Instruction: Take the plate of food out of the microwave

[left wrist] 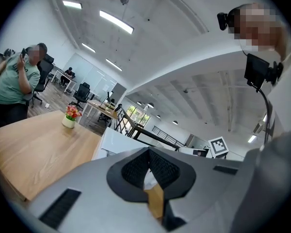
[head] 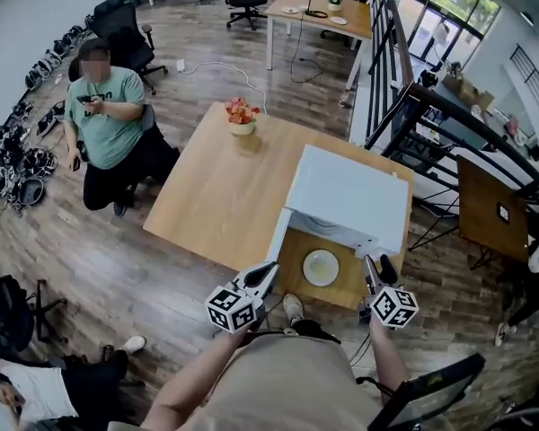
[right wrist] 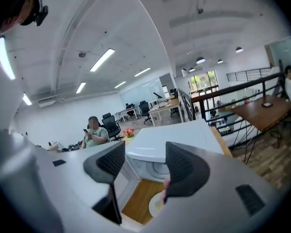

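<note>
A white plate [head: 321,268] with pale food on it rests on the wooden table [head: 216,196], just in front of the white microwave [head: 346,191]. The microwave door [head: 278,233] hangs open to the left. In the right gripper view the plate [right wrist: 157,205] shows low between the jaws, before the open microwave [right wrist: 169,142]. My right gripper [head: 379,269] [right wrist: 143,166] hovers just right of the plate, open, with nothing between its pads. My left gripper [head: 266,275] [left wrist: 148,165] sits left of the plate near the table's front edge, its pads closed together on nothing.
A flower pot [head: 242,115] stands at the table's far side. A seated person [head: 108,124] holds a phone to the left, beyond the table. A black railing [head: 413,124] and stairwell run along the right. Office chairs and desks fill the back.
</note>
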`<state>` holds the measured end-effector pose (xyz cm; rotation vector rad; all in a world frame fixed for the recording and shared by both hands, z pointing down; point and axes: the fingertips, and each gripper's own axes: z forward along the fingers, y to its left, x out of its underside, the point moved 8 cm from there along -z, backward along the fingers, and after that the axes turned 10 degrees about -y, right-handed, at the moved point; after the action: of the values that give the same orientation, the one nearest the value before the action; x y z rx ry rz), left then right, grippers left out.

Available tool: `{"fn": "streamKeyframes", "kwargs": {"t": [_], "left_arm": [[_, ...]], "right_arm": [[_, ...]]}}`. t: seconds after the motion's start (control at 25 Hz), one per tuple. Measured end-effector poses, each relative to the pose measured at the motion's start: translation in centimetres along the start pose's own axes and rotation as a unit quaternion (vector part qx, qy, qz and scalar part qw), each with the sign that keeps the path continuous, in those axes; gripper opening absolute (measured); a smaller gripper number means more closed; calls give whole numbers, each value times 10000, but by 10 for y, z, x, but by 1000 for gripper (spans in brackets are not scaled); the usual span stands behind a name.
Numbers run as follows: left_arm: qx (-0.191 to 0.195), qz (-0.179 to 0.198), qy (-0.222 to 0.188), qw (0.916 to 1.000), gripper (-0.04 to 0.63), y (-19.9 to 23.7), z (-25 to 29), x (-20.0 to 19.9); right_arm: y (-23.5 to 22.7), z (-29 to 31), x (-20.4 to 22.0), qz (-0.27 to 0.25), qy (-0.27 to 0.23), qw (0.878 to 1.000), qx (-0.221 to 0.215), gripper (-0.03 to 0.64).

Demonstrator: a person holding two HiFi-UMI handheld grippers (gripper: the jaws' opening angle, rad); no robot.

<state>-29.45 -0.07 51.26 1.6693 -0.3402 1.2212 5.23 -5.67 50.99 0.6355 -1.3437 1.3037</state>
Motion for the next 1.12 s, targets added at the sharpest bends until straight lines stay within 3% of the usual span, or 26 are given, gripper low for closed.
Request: {"fn": "streamKeyframes", "kwargs": {"t": [0.2, 0.36, 0.52, 0.84, 0.92, 1.12], "left_arm": [[222, -92, -199, 9995, 3, -1, -31, -19], [374, -30, -190, 9991, 3, 5, -57, -26], [432, 20, -131, 9990, 3, 14, -83, -25], [399, -191, 76, 9990, 3, 28, -120, -14], [374, -218, 112, 9990, 3, 29, -128, -12], [315, -198, 115, 9992, 3, 34, -140, -16]], "right_arm": [[60, -36, -23, -813, -544, 9952, -46, 233], [103, -68, -20, -1079, -808, 9908, -76, 233], [131, -98, -3, -1042, -892, 9905, -35, 233], [147, -122, 38, -485, -619, 9969, -52, 192], [151, -123, 44, -524, -517, 9973, -52, 156], [163, -118, 48, -537, -536, 9971, -116, 138]]}}
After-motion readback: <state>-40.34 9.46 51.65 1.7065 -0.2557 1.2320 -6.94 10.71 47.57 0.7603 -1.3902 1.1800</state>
